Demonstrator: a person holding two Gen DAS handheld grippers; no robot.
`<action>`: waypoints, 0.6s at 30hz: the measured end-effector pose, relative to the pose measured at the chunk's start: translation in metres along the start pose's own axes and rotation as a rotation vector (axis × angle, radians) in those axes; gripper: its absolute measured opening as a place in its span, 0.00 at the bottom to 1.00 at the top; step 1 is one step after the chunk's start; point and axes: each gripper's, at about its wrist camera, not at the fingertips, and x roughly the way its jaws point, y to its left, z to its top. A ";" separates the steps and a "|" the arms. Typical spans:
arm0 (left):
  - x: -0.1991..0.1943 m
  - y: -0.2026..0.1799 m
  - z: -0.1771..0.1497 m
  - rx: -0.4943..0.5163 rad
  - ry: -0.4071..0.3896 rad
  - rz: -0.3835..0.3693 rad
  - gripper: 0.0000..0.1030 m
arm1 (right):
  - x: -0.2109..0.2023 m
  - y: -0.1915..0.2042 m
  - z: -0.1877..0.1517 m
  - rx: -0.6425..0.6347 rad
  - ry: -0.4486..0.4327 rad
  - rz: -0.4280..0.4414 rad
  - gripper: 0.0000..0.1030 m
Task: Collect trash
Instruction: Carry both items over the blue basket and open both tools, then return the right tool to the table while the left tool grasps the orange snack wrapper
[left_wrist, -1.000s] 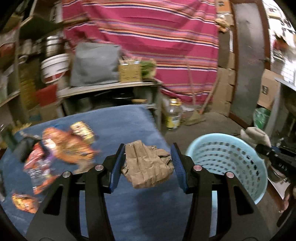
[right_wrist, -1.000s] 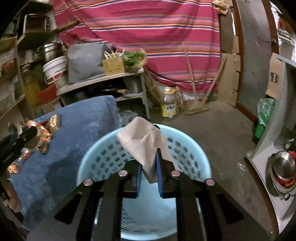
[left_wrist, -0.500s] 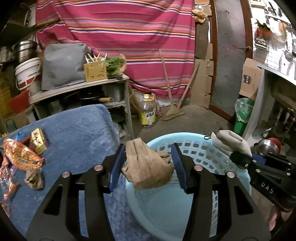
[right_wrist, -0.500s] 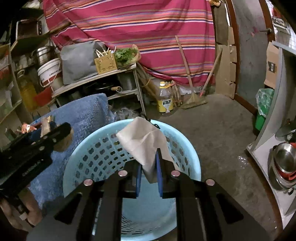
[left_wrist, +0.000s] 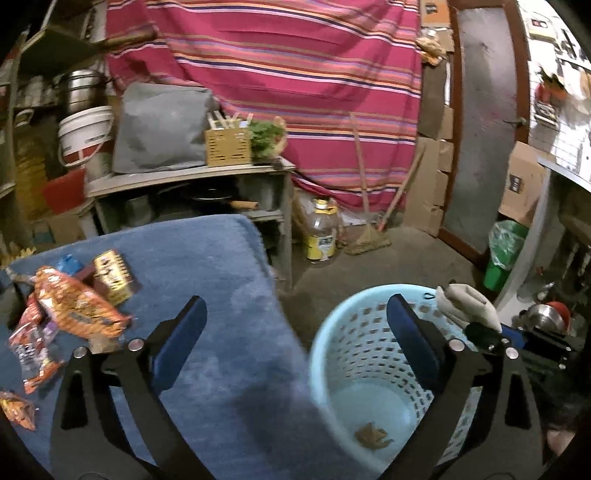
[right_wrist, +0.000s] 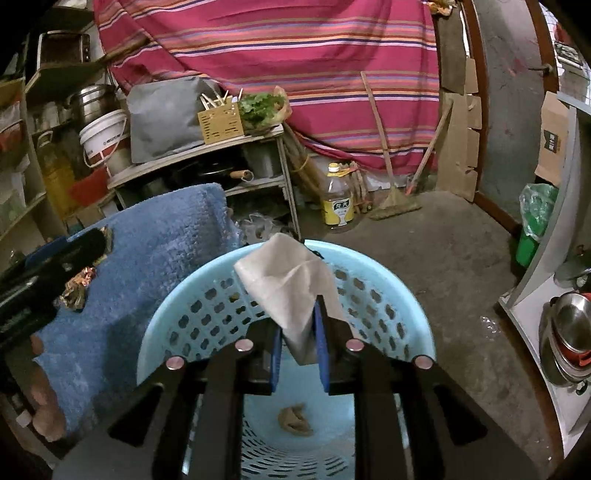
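My left gripper (left_wrist: 295, 301) has its jaws opening wide, with nothing between them, over the edge of the blue cloth (left_wrist: 207, 280) and the light blue basket (left_wrist: 321, 332). A crumpled brown paper (left_wrist: 371, 437) lies on the basket's floor, also visible in the right wrist view as the brown paper (right_wrist: 295, 417). My right gripper (right_wrist: 298, 321) hangs over the basket (right_wrist: 229, 325); its jaws are starting to open, with the white paper (right_wrist: 291, 288) still standing between the pads. Orange snack wrappers (left_wrist: 74, 314) and a small yellow box (left_wrist: 110, 277) lie on the cloth at left.
A shelf table (left_wrist: 184, 177) with a grey bag and a wooden box stands behind the cloth. An oil bottle (left_wrist: 321, 232) and a broom (left_wrist: 369, 240) are on the concrete floor. A green bin (left_wrist: 504, 258) and metal pots (right_wrist: 569, 339) sit at right.
My left gripper opened and the brown paper dropped to the basket's bottom. The left view swung back towards the cloth. The right gripper stayed over the basket with the white paper.
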 end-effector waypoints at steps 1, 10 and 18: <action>-0.003 0.008 -0.002 -0.003 -0.001 0.014 0.93 | 0.001 0.002 0.000 0.000 0.002 0.001 0.28; -0.033 0.081 -0.015 -0.037 0.000 0.126 0.93 | 0.002 0.025 -0.005 -0.040 0.001 -0.068 0.78; -0.077 0.156 -0.039 -0.055 -0.018 0.268 0.95 | -0.019 0.067 -0.009 -0.103 -0.062 -0.044 0.90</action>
